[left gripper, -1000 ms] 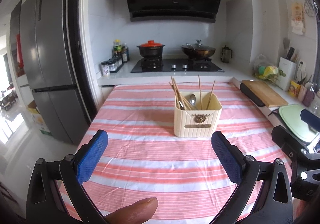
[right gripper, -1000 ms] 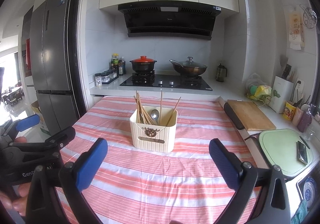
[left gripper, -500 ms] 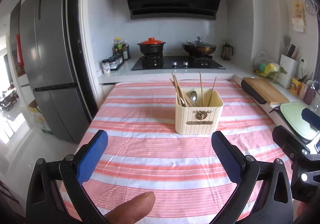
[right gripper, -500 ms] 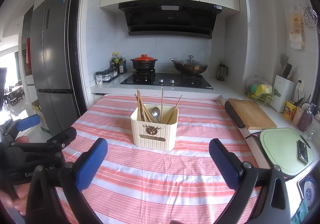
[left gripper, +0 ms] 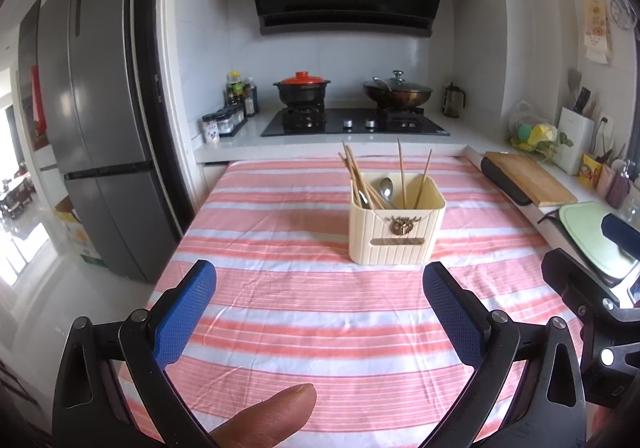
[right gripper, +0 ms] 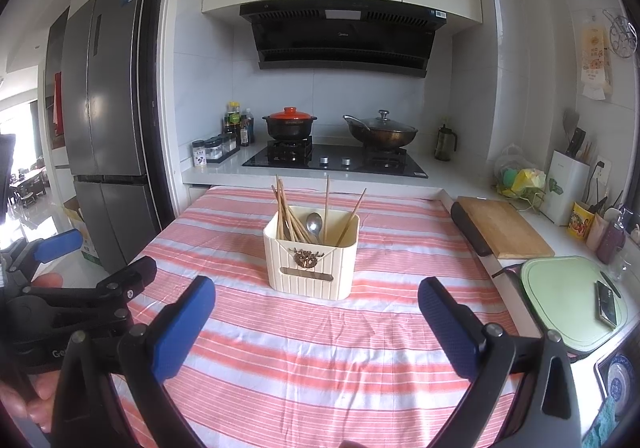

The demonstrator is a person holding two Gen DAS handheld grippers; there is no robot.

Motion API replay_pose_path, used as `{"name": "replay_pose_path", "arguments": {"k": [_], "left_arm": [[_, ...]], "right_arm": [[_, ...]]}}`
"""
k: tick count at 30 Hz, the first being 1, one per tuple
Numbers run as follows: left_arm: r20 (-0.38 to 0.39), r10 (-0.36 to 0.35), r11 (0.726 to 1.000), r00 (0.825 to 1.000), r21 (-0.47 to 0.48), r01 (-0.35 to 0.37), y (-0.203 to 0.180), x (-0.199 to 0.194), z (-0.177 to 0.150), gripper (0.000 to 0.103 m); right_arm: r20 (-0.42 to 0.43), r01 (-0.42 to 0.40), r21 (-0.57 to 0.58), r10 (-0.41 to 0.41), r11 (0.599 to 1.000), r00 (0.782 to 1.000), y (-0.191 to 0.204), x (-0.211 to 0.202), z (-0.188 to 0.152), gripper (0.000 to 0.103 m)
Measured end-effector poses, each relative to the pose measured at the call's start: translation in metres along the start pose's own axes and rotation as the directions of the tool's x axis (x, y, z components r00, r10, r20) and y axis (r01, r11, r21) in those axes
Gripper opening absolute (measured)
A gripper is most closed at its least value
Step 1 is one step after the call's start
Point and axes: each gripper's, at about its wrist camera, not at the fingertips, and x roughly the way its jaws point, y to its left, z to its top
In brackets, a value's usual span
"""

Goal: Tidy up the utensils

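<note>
Left gripper (left gripper: 319,290) spread wide, holding nothing, near edge of table (left gripper: 280,312). Holder (left gripper: 396,224) mid-table, slightly right w/ chopsticks (left gripper: 360,177) leaning left, spoon (left gripper: 386,187) mid. Sticks prob light, stiff, thin, slippery; best pinched high on shaft. Right gripper (right gripper: 316,306) also spread, empty. Cutting board (right gripper: 504,226) far right, well apart; nothing blocking approach.

My left camera looks forward along its fingers from the near end of the desk (left gripper: 280,312), facing the stove wall, with the utensil holder (left gripper: 396,232) ahead and right of centre. My right camera sits just beside it, looking the same way, the utensil holder (right gripper: 312,256) near centre. Both share the striped desk, holder and stove (right gripper: 336,159); each catches the other hand-held gripper at its edge.
</note>
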Motion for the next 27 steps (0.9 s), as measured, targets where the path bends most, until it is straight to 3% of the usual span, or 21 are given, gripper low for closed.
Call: {"name": "replay_pose_path", "arguments": {"k": [27], "left_arm": [[-0.015,-0.015,1.0,1.0,0.017,0.015,-0.0065,0.0001,-0.0022,0.103]], "right_arm": [[0.004,-0.006,-0.009,0.006,1.0,1.0,-0.0003,-0.0017,-0.0019,0.103]]}}
